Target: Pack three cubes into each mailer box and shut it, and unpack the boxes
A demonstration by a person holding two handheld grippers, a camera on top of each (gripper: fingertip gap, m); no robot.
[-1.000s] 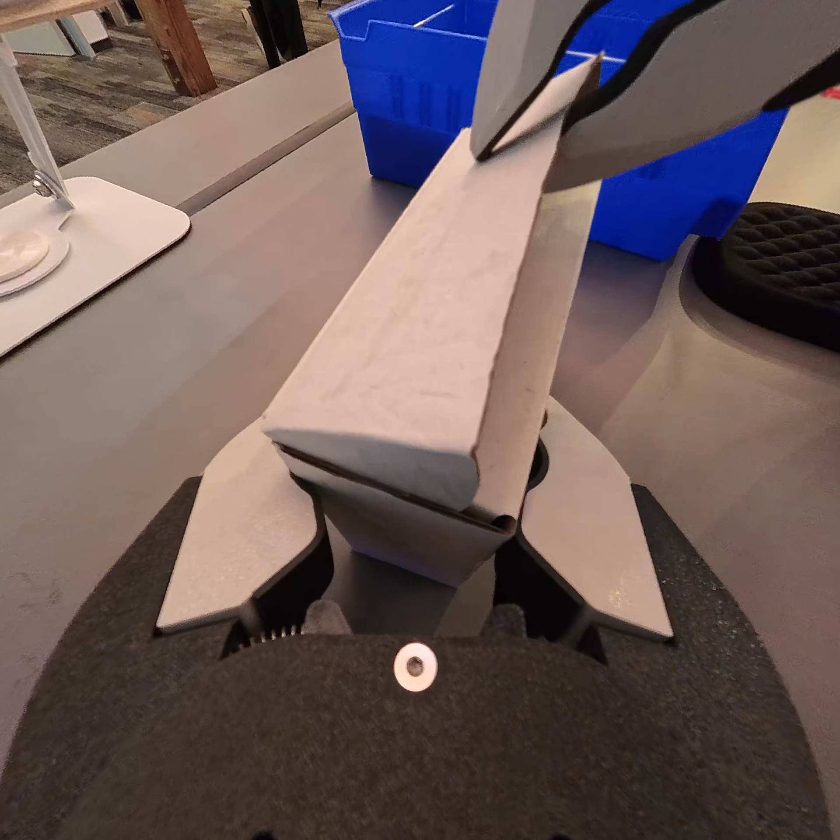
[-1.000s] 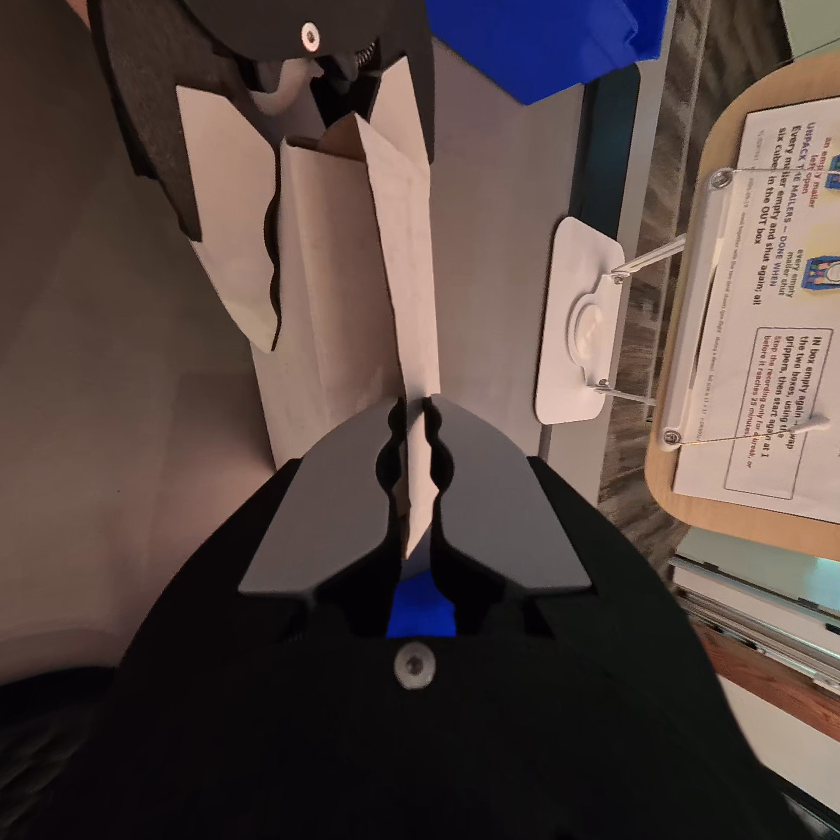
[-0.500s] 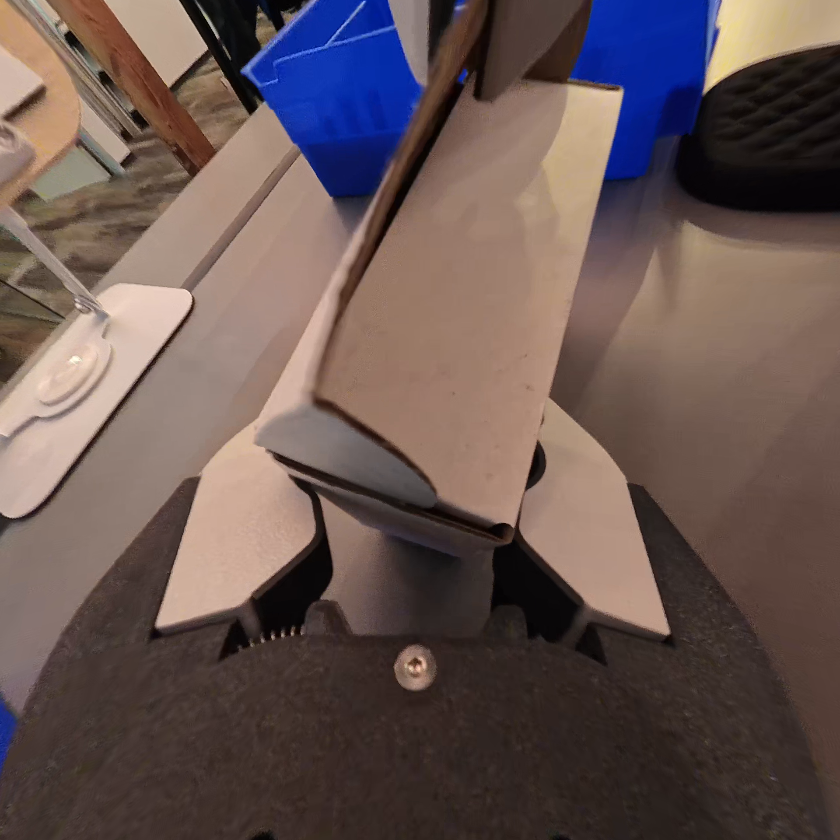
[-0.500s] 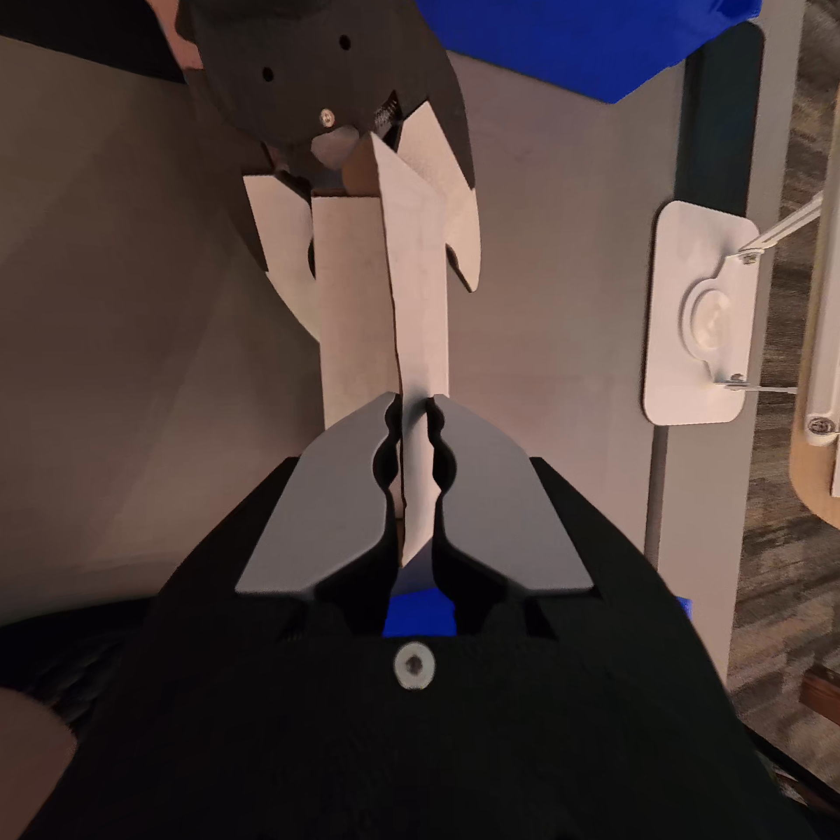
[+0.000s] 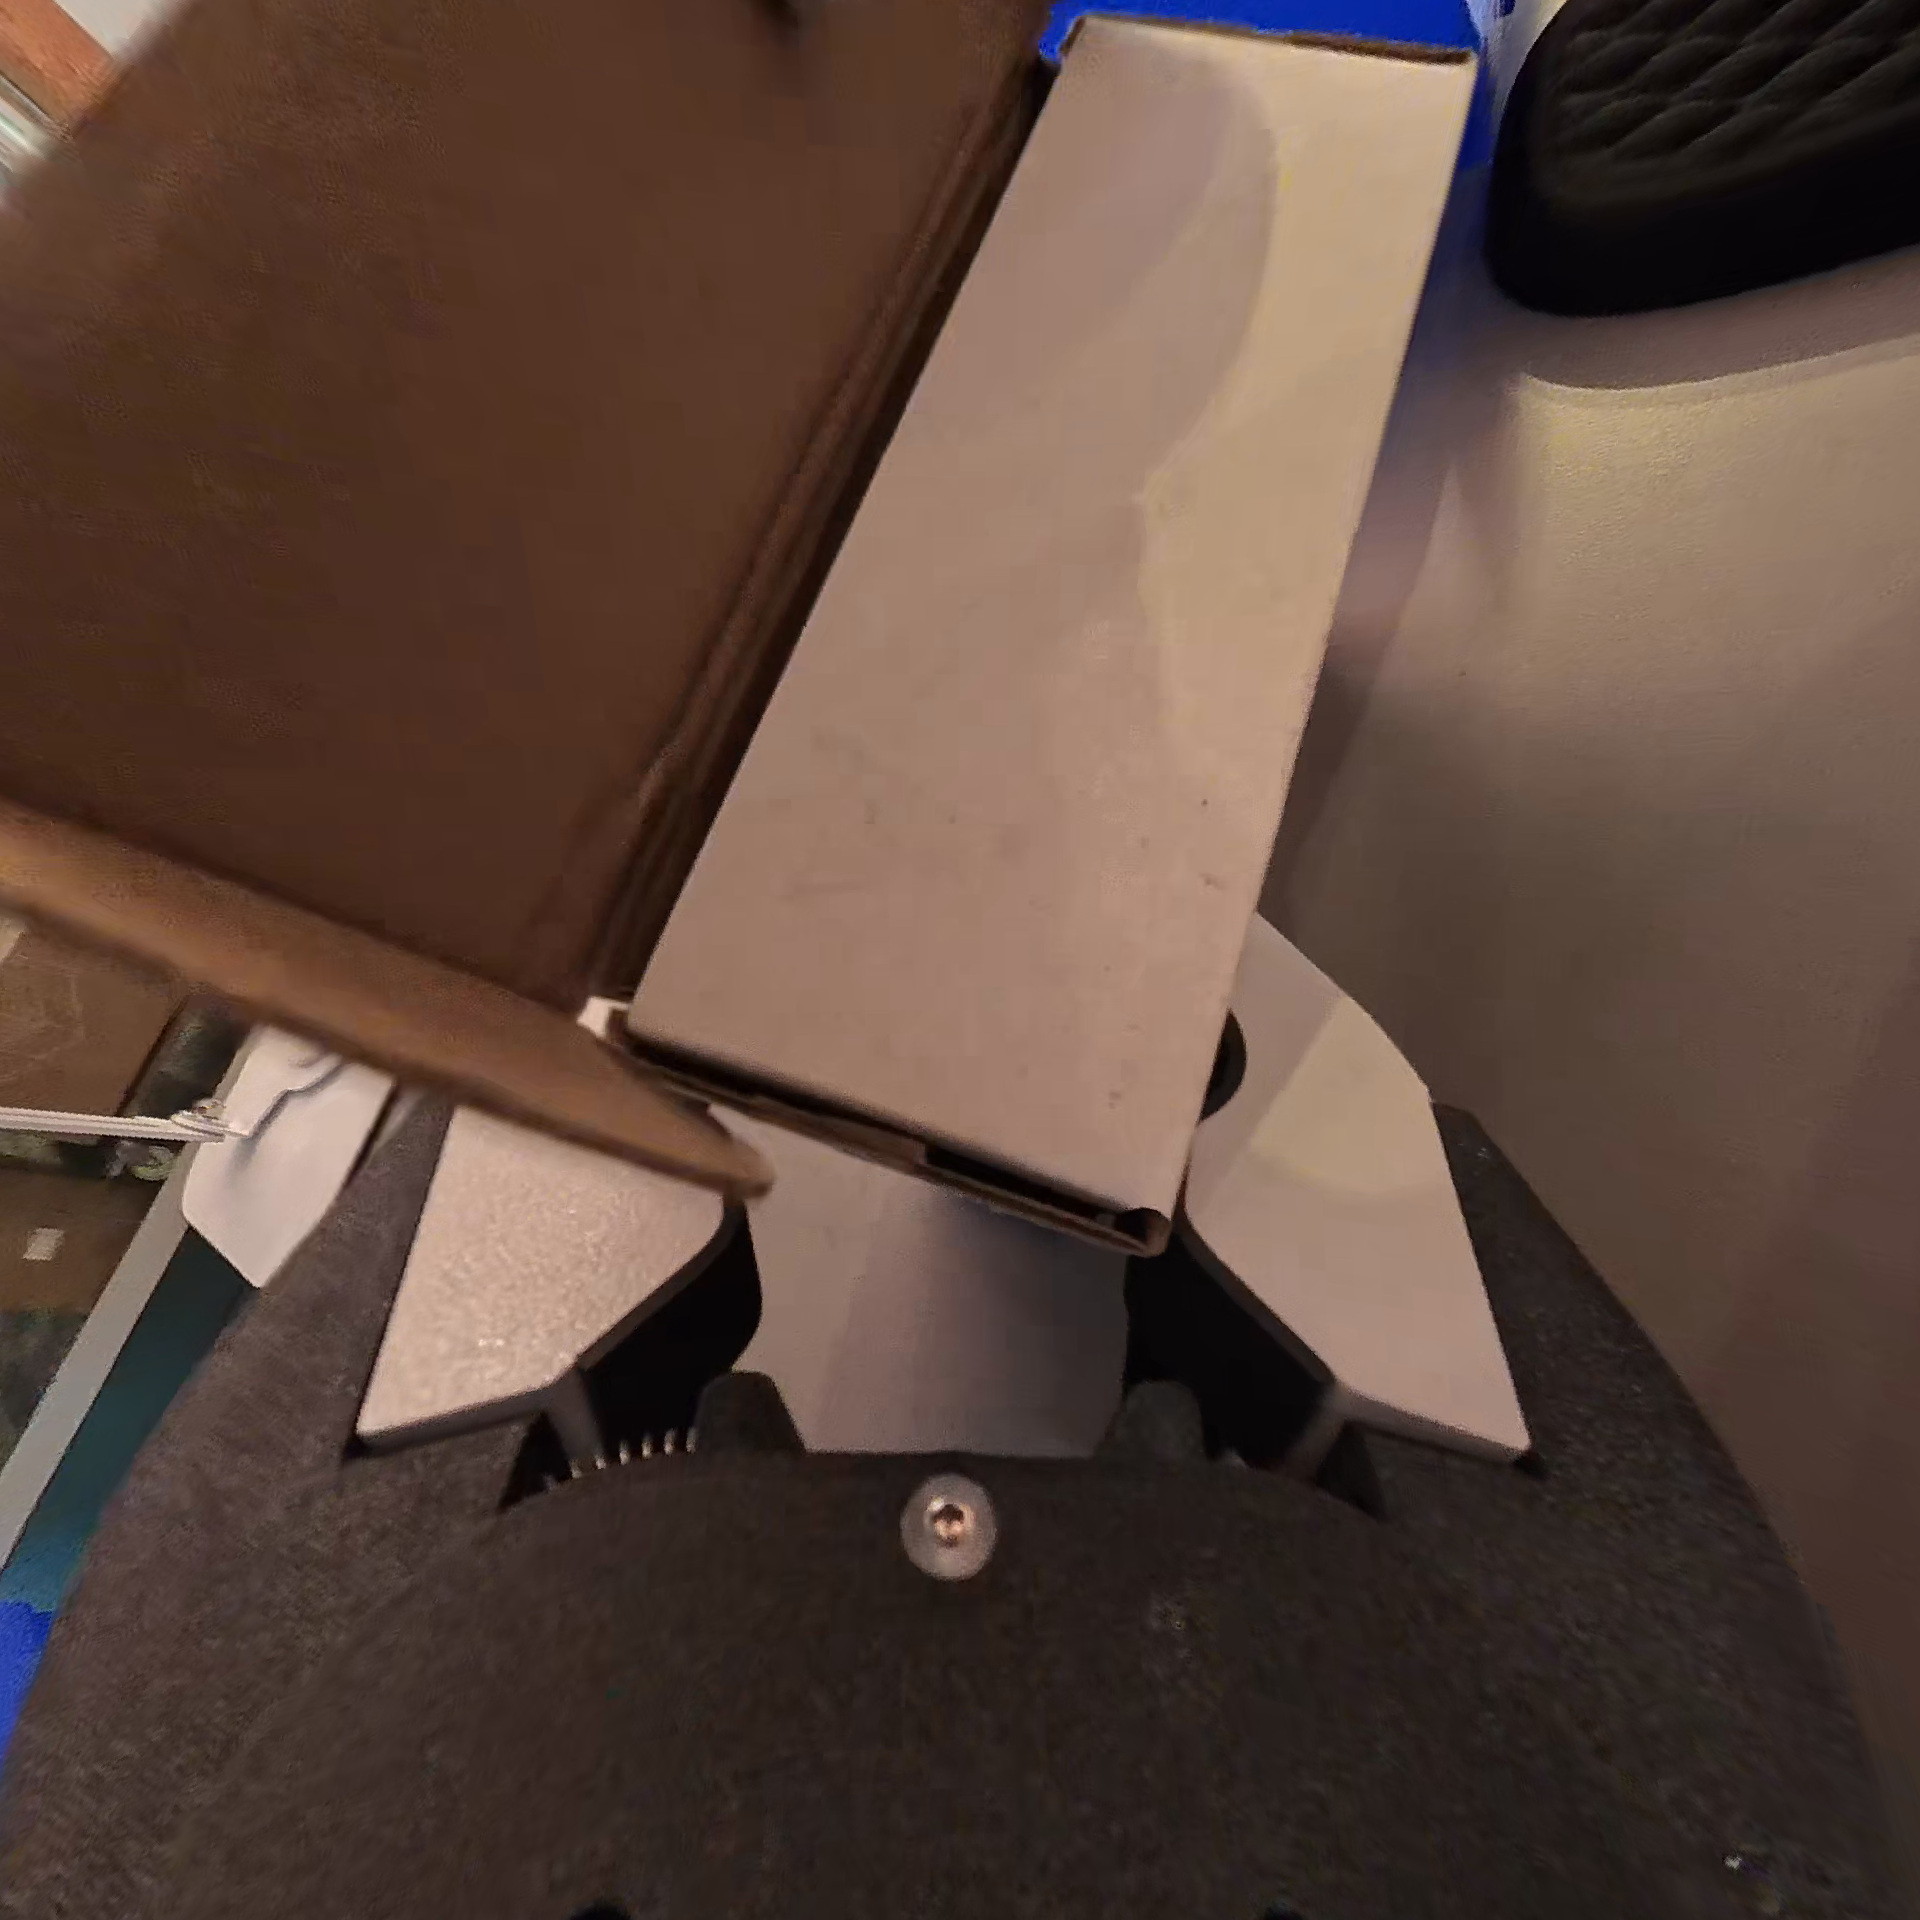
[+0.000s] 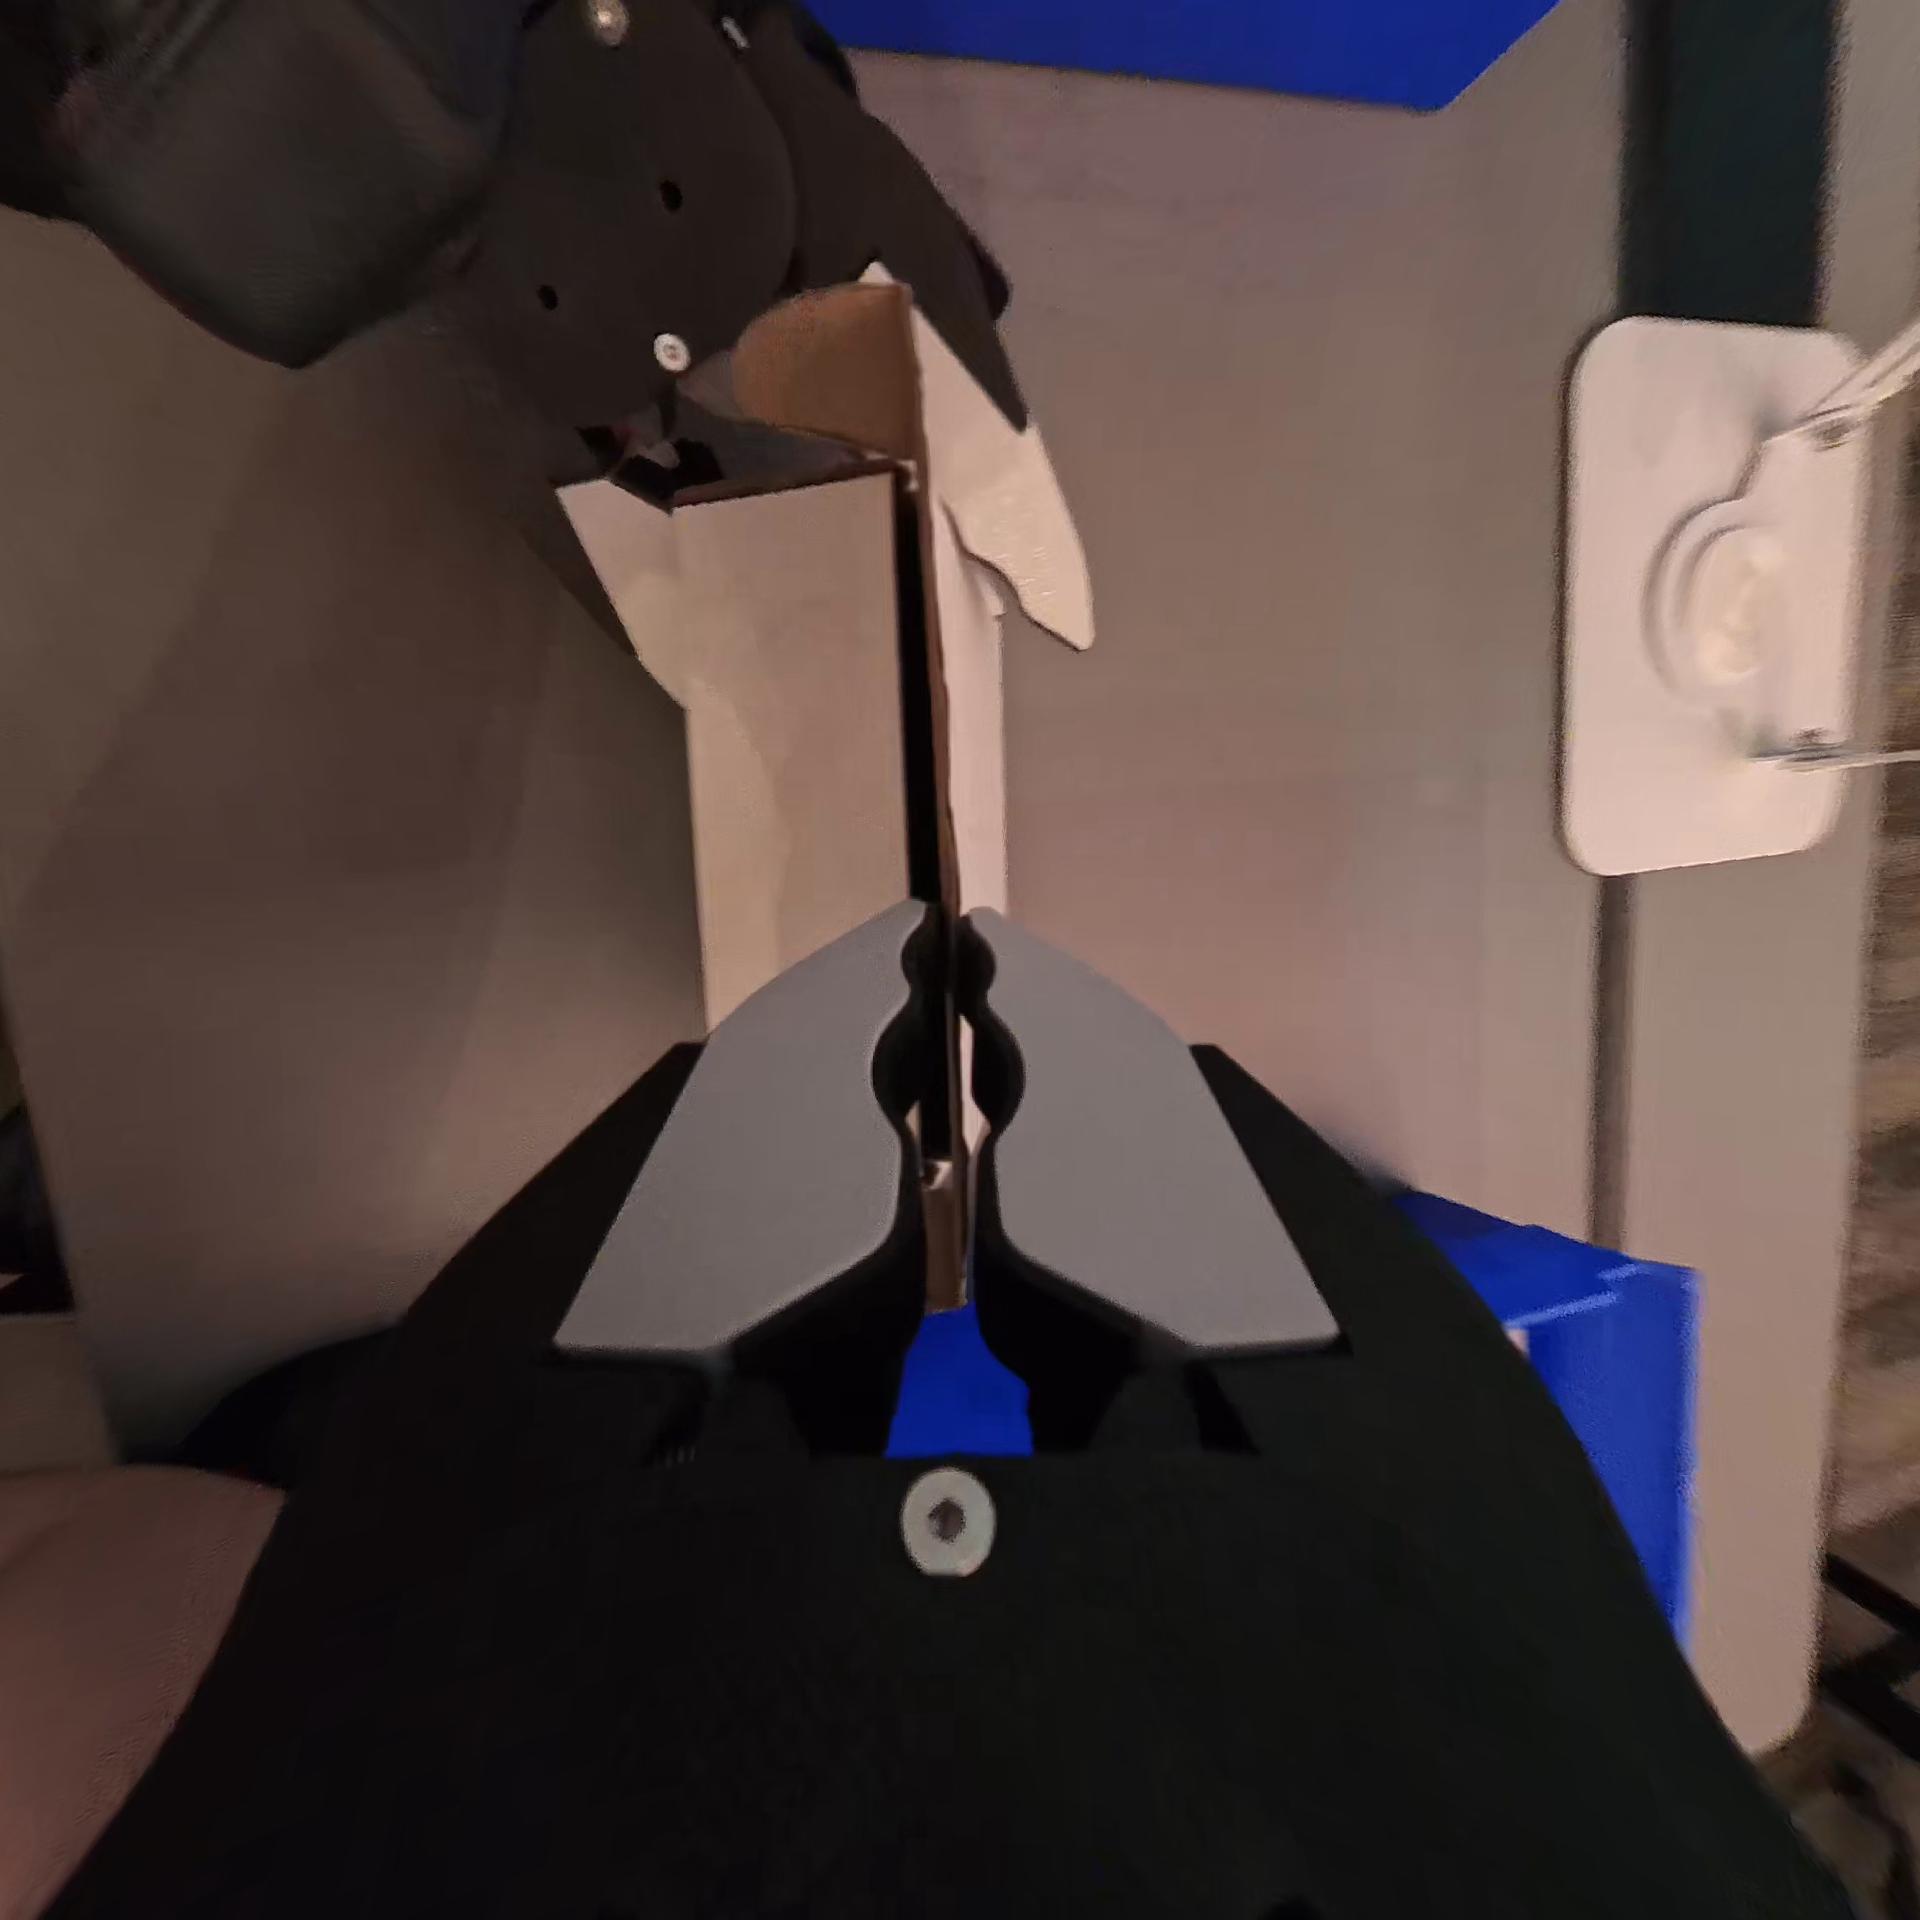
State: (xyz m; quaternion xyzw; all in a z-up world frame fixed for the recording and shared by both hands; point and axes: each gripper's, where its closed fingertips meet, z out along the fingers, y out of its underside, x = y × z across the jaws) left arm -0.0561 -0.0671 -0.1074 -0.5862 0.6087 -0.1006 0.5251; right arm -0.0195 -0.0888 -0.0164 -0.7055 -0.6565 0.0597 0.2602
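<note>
Two claws, one mailer box [image 5: 1018,665]: left claw [image 5: 935,1226] gripping its near end above the bench [image 5: 1662,935], right claw [image 6: 948,935] clenched on the raised brown lid [image 5: 416,468], hiding the blue bin [image 6: 1143,42].

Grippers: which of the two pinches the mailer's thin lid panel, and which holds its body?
The right gripper pinches the lid edge-on; the left gripper, spread wider, grips the box body.
</note>
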